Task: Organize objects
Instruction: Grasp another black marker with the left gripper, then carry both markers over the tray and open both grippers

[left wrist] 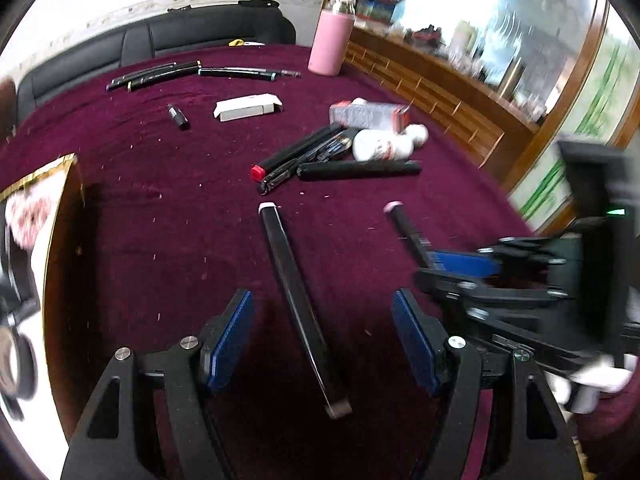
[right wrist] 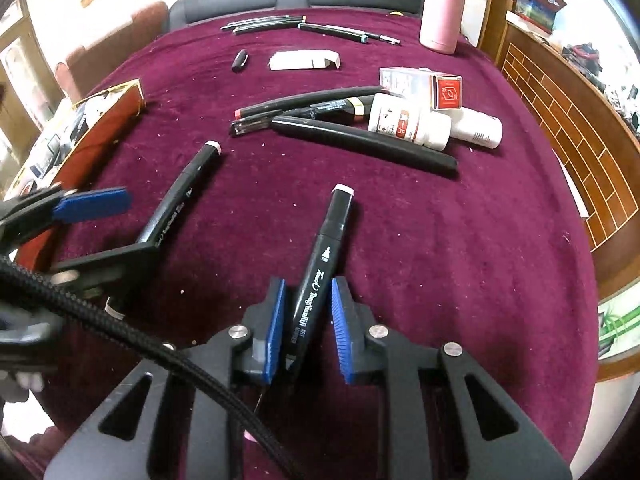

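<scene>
On the near part of the maroon cloth, the right gripper is closing around a black art marker, though its right pad is showing a sliver of gap, so I cannot tell if it is pinching yet. The left gripper is hanging spread over a second marker. Both markers are looking light, stiff and smooth-barrelled; mid-barrel seems the surest hold. The held marker's near end is hiding between the pads, and the gilt-edged box at left is blurring out.
</scene>
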